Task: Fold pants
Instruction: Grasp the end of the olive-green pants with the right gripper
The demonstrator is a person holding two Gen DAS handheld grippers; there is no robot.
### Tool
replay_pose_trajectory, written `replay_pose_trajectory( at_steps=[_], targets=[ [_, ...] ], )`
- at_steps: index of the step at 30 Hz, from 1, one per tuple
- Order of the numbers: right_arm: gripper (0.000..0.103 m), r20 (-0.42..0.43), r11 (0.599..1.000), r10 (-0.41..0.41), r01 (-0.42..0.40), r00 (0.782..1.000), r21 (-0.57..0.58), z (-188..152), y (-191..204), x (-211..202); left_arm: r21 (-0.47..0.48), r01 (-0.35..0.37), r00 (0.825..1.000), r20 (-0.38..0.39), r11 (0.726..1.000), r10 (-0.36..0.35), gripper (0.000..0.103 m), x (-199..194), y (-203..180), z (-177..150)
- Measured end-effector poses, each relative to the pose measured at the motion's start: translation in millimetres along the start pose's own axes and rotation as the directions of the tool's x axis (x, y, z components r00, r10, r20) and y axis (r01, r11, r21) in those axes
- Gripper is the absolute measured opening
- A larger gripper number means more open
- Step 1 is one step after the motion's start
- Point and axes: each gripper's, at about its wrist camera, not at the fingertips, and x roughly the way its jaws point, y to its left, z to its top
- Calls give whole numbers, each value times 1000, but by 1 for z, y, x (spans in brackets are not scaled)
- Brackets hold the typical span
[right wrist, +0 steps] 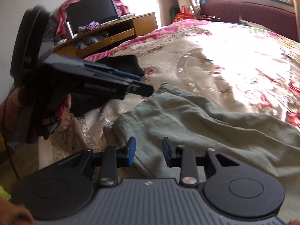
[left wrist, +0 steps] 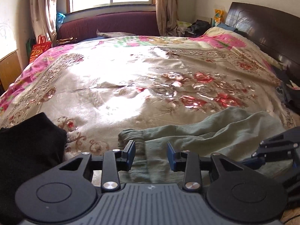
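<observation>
While both grippers stand apart, holding nothing, the pants (left wrist: 206, 133) lie rumpled beneath and beyond the fingers.
Left gripper (left wrist: 151, 154) and right gripper (right wrist: 149, 151): smooth the cloth flat first, then pinch matching edges evenly.

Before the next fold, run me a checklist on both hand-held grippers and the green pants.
1. Left hand-held gripper open, nothing pinched: ok.
2. Right hand-held gripper open, nothing pinched: ok.
3. Green pants lying on the floral bedspread: ok.
4. Pants smooth and flat: not ok, wrinkled and bunched.
5. Black garment apart from the pants: ok.
6. Fold finished: cannot tell, the near part is hidden.
</observation>
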Motion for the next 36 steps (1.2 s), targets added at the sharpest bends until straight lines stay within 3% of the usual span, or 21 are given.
replay_pose_trajectory(
  at_steps=[4, 6, 8, 9, 10, 11, 13, 16, 19, 23, 25, 27, 29, 30, 33, 36],
  targets=[
    [44, 25, 979, -188, 185, 982, 86, -6, -56, -30, 49, 90, 996, -19, 995, -89, 58, 17, -38, -3],
    [44, -10, 945, -320, 320, 947, 74, -17, -89, -29, 96, 81, 995, -69, 992, -75, 58, 37, -54, -13],
    [43, -109, 888, -434, 445, 894, 115, -31, -125, -25, 130, 49, 987, -156, 990, -28, 61, 60, -61, -28],
    [42, -123, 879, -426, 443, 896, 179, -35, -137, -32, 116, 50, 986, -163, 992, -31, 61, 61, -60, -32],
    [38, -94, 878, -387, 397, 917, 268, -39, -148, -48, 106, 49, 986, -162, 993, -32, 61, 59, -59, -31],
    [39, -61, 870, -375, 374, 925, 320, -40, -152, -61, 104, 43, 986, -167, 994, -25, 61, 57, -58, -29],
    [45, -3, 836, -423, 391, 906, 385, -44, -156, -91, 113, 13, 987, -159, 993, 5, 61, 49, -60, -24],
    [52, 11, 809, -405, 352, 914, 471, -57, -167, -112, 121, -13, 990, -140, 993, 30, 61, 40, -64, -21],
    [57, -48, 777, -302, 275, 952, 567, -78, -183, -103, 135, -13, 991, -130, 991, 30, 65, 36, -71, -23],
    [57, 62, 702, -100, 26, 993, 712, -92, -195, -99, 171, -45, 984, -163, 984, 73, 66, 45, -81, -32],
    [57, 119, 684, -35, -63, 992, 727, -95, -198, -102, 177, -44, 984, -162, 983, 73, 66, 42, -83, -30],
    [57, 119, 664, -5, -85, 993, 743, -98, -205, -98, 182, -40, 984, -166, 982, 71, 67, 41, -83, -28],
    [57, 144, 595, 27, -132, 989, 793, -104, -216, -88, 192, -53, 982, -166, 980, 86, 67, 44, -83, -28],
    [57, 158, 583, 48, -156, 986, 797, -103, -220, -86, 192, -62, 982, -163, 980, 94, 67, 44, -83, -26],
    [57, 194, 601, 78, -201, 978, 774, -103, -221, -89, 189, -63, 987, -131, 980, 89, 67, 36, -84, -22],
    [57, 179, 591, 88, -196, 980, 783, -107, -224, -82, 190, -46, 986, -147, 981, 74, 67, 39, -85, -23]
  ],
)
